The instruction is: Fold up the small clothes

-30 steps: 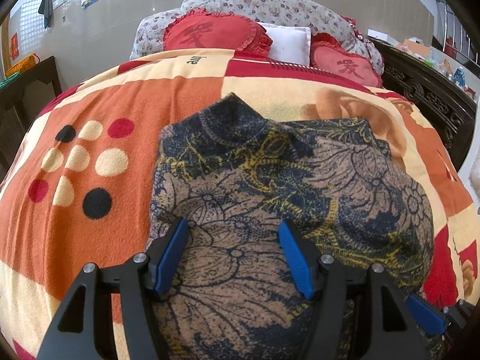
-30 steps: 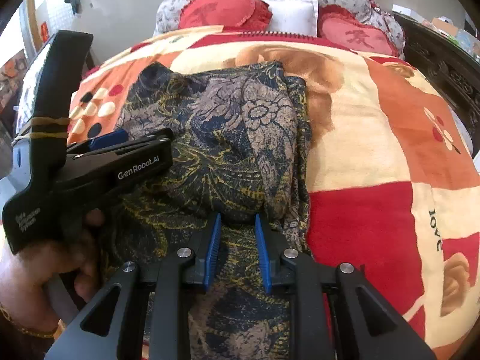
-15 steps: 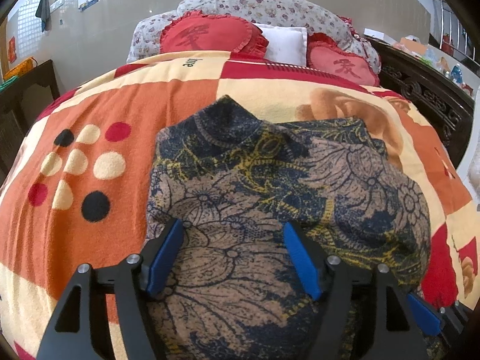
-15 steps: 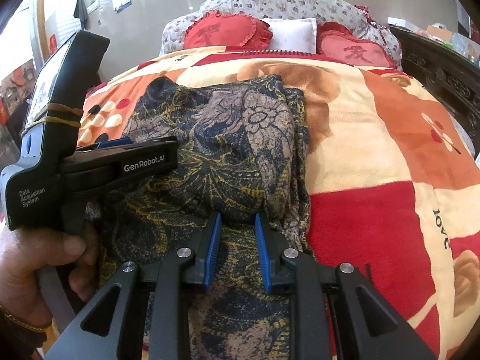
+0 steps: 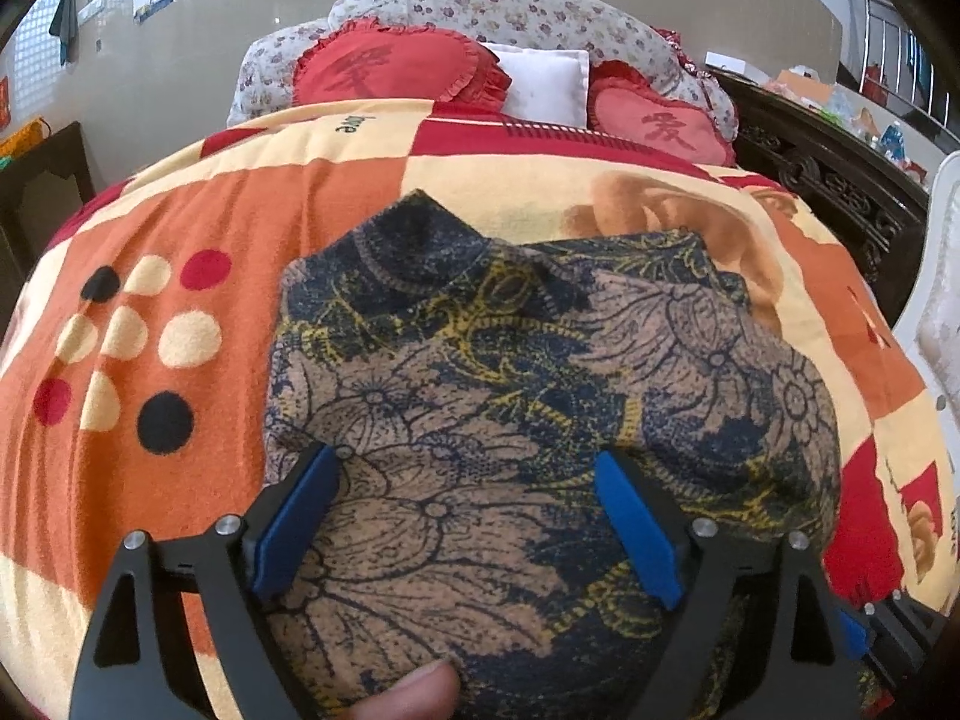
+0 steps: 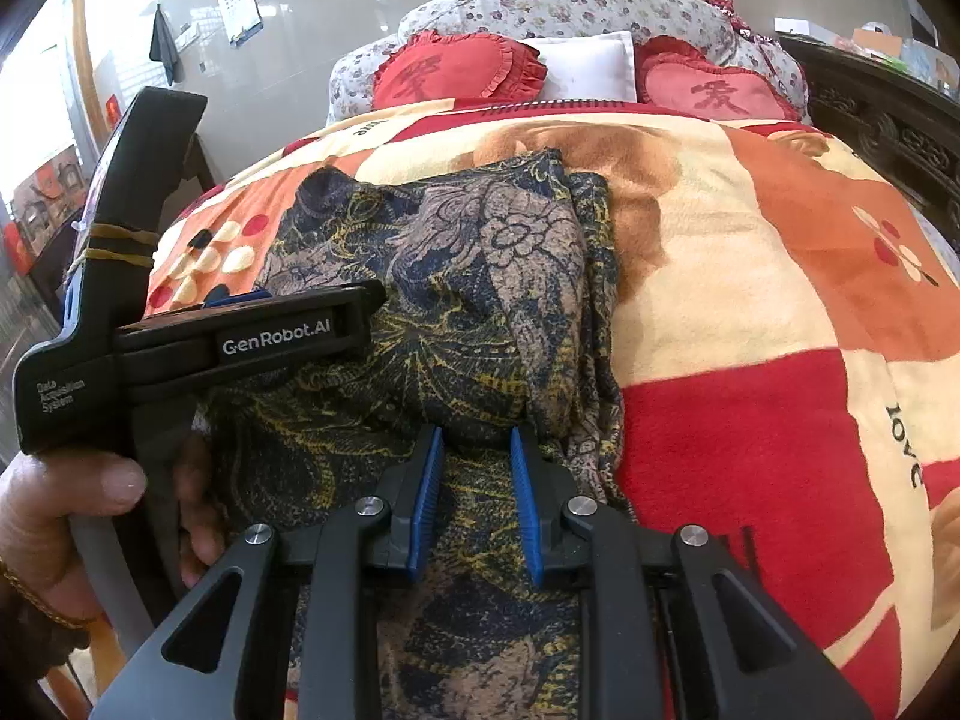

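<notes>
The folded floral garment (image 5: 540, 408) lies mid-blanket (image 5: 150, 228), collar toward twelve o'clock — the left gripper (image 5: 468, 516) is opening off it while the right gripper (image 6: 474, 504) still pinches its near hem, so the fold seems laid and release likely comes next.

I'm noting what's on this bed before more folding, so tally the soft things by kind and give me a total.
Red heart-shaped cushions: 2
White pillow: 1
Flowered bolster along the headboard: 1
Patterned blanket: 1
Dark floral garment: 1
Total: 6
</notes>
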Action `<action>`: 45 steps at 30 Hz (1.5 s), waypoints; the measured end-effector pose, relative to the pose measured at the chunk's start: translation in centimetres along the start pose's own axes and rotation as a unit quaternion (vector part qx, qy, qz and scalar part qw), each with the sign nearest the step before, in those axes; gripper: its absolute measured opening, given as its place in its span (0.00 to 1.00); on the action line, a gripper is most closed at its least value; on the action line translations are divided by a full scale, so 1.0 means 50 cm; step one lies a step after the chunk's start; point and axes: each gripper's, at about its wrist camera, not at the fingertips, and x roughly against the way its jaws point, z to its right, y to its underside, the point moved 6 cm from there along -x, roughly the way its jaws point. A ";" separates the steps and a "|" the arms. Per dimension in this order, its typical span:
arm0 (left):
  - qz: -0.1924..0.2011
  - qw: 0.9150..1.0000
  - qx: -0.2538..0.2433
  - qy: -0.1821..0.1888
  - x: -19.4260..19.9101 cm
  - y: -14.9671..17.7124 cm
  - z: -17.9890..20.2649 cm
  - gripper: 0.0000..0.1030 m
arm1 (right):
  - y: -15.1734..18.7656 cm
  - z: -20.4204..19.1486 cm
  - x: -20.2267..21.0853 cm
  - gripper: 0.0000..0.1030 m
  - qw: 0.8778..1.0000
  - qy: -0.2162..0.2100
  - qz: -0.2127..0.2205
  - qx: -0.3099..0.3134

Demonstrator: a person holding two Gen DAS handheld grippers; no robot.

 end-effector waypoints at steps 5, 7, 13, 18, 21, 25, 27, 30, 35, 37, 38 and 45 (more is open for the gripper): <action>-0.001 1.000 -0.001 -0.002 0.000 0.001 0.002 0.88 | 0.000 -0.001 0.000 0.13 1.000 0.004 0.001 0.004; -0.013 1.000 -0.003 -0.003 0.004 0.001 0.005 0.88 | 0.000 -0.002 -0.001 0.13 1.000 0.006 0.001 0.005; -0.021 0.999 -0.026 -0.027 0.103 0.006 -0.004 0.97 | -0.001 -0.003 0.003 0.13 1.000 0.001 -0.002 0.000; -0.022 0.999 -0.019 -0.034 0.213 0.056 -0.026 0.98 | -0.026 -0.004 0.060 0.13 0.998 0.039 -0.040 -0.006; -0.030 0.999 -0.001 -0.029 0.274 0.101 -0.034 0.98 | -0.037 0.016 0.136 0.19 0.991 0.128 -0.040 -0.024; -0.046 0.999 0.011 -0.021 0.337 0.154 -0.020 1.00 | -0.016 0.021 0.217 0.24 0.986 0.158 -0.042 -0.038; -0.048 0.998 0.020 -0.018 0.358 0.166 -0.017 1.00 | -0.011 0.008 0.243 0.24 0.988 0.145 -0.032 -0.031; -0.048 0.998 0.022 -0.033 0.384 0.176 -0.019 1.00 | -0.009 -0.017 0.285 0.25 0.991 0.134 -0.010 -0.012; -0.048 0.998 0.013 -0.034 0.400 0.175 -0.015 1.00 | -0.020 -0.023 0.326 0.41 0.990 0.139 0.009 -0.007; -0.049 0.998 0.009 -0.028 0.406 0.175 -0.008 1.00 | -0.025 -0.021 0.333 0.44 0.990 0.143 0.012 -0.003; -0.049 0.998 0.007 -0.026 0.408 0.176 -0.005 1.00 | -0.027 -0.021 0.335 0.45 0.990 0.139 0.010 -0.005; -0.052 0.998 0.011 -0.028 0.424 0.188 0.001 1.00 | -0.020 -0.015 0.339 0.59 0.992 0.126 -0.006 -0.003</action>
